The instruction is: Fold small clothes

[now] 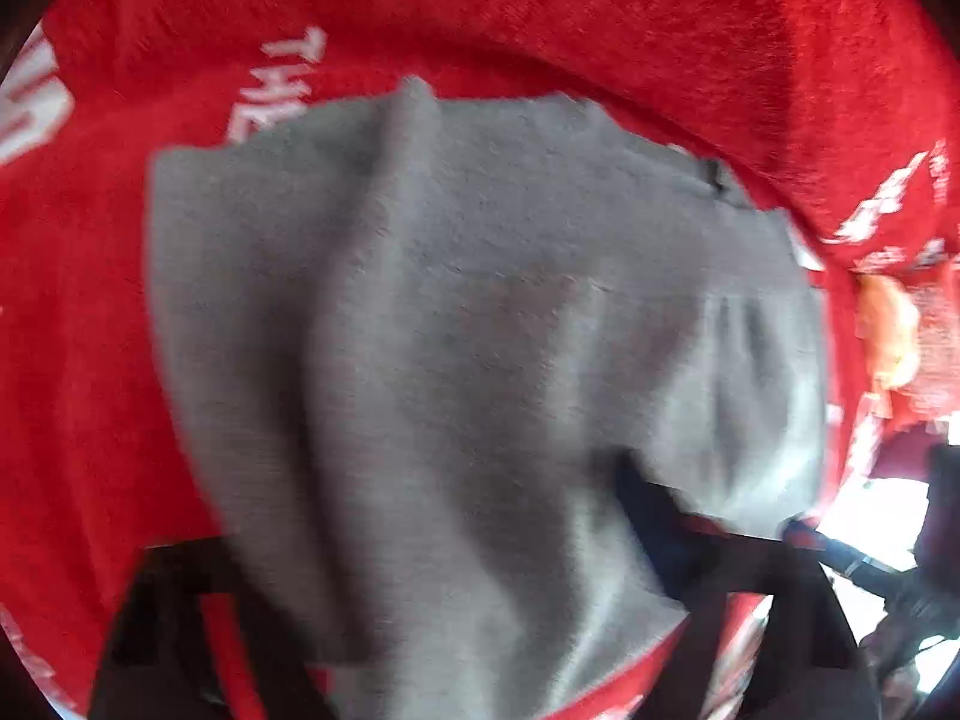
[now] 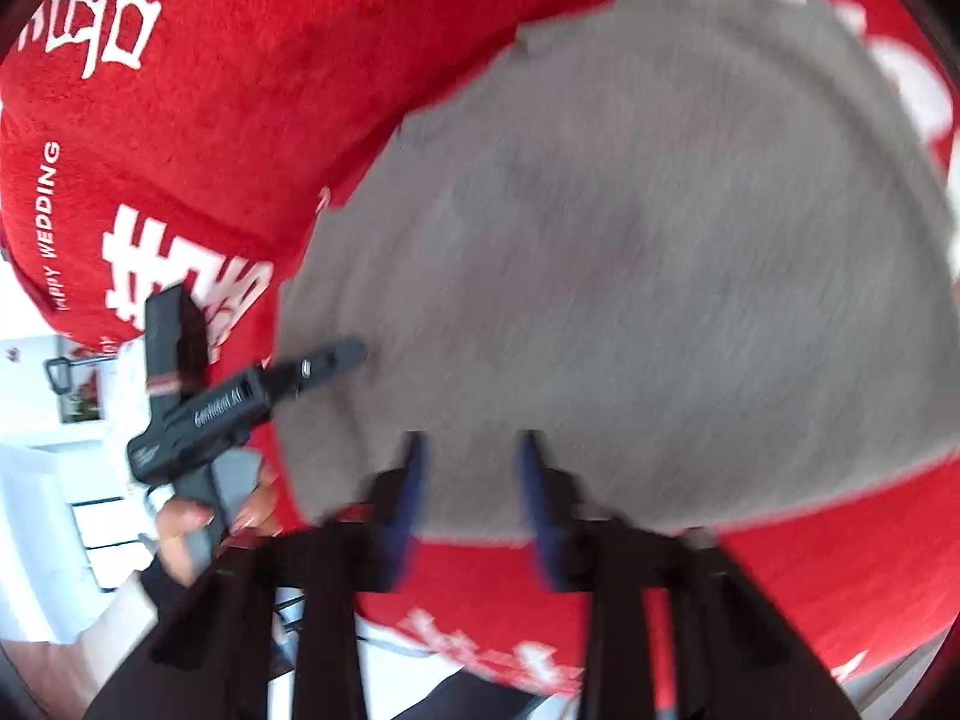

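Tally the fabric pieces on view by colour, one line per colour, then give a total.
Grey: 1, the grey garment
Red: 1, the red cloth with white lettering under it
Total: 2

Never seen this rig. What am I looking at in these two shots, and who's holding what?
There is no robot. A person holds a two-finger gripper in each hand, each with a fisheye camera looking along its fingers. One picture comes from the left gripper and one from the right.

A red blanket with white lettering covers the surface, and a grey garment lies on it.

In the right view, the right gripper has its jaws slightly apart over the garment's near edge, pinching nothing. The left gripper shows there too, held by a hand, with its jaws apart and one finger at the garment's edge. No pinch shows.
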`<state>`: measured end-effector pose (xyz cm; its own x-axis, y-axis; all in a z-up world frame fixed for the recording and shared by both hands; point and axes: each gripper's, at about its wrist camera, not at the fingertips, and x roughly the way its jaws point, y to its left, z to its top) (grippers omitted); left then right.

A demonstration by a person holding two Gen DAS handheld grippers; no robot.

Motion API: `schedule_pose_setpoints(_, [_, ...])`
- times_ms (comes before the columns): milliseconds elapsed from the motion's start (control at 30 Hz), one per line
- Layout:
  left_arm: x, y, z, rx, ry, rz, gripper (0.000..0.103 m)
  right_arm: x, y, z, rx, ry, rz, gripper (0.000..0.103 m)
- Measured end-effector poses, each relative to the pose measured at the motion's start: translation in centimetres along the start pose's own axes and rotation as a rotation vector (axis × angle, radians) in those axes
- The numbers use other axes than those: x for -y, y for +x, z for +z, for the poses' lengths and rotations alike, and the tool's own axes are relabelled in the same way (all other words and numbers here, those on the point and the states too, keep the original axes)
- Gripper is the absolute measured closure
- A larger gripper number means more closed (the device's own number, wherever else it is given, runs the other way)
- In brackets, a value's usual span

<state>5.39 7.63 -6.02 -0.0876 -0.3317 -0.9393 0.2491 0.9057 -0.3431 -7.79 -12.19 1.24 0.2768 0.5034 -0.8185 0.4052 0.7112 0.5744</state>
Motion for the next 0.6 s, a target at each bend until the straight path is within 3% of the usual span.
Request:
schedule_pose_setpoints(33, [0.1,-0.2,0.1,0.007,0.003,0.005,0.061,0.1,-0.2,1.0,0.015,-0.023,-0.036,0.090])
schedule_pose_setpoints(100, [0.3,-0.8,0.3,0.023,-0.003,0.000,0.076,0.4,0.2,2.4,0.031,-0.048,-0.084,0.090])
schedule_pose_setpoints(200, [1.0,-1.6,0.4,0.043,0.009,0.014,0.085,1.7,2.0,4.1,-0.003,-0.080,-0.148,0.090])
schedule_pose_setpoints(267, [1.3,-3.0,0.2,0.079,-0.014,-0.039,0.085,2.2,3.5,4.6,-0.051,-0.074,-0.153,0.092])
schedule_pose_setpoints(367, [2.6,-5.7,0.4,0.139,-0.042,-0.158,0.085,2.3,3.2,4.8,-0.051,-0.102,-0.124,0.092])
schedule_pose_setpoints(600, [12.2,-7.5,2.7,0.178,0.083,-0.227,0.086,4.6,1.0,5.4,-0.062,-0.060,0.032,0.090])
